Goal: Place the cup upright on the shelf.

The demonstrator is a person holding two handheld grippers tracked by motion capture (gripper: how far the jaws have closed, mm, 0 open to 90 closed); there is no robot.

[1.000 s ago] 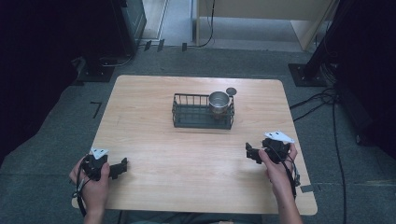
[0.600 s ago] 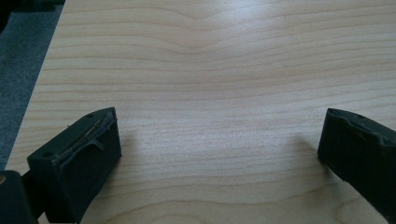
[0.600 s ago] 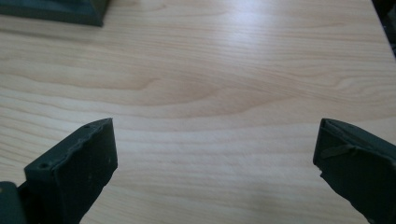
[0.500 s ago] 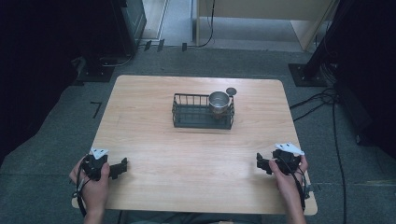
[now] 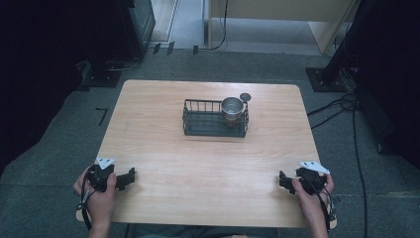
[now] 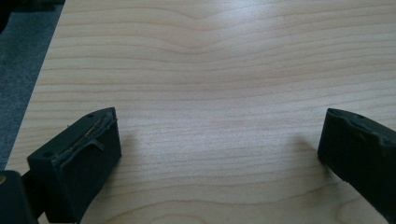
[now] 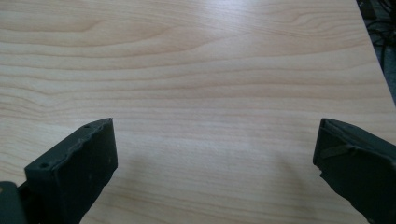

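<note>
A black wire basket (image 5: 214, 120) stands at the middle back of the wooden table (image 5: 208, 163). A shiny metal cup (image 5: 232, 108) sits in its right end. My left gripper (image 5: 126, 178) rests near the front left corner, held by a hand, and is open. My right gripper (image 5: 283, 180) rests near the front right corner and is open too. In the left gripper view, the left gripper (image 6: 219, 140) has bare wood between its wide-apart jaws. In the right gripper view, the right gripper (image 7: 217, 140) likewise holds nothing.
A small dark round lid (image 5: 245, 96) lies on the table just behind the basket's right end. Dark equipment and cables (image 5: 346, 106) sit on the grey floor around the table.
My right gripper has moved back toward the front right corner of the table. The left gripper has stayed in place.
</note>
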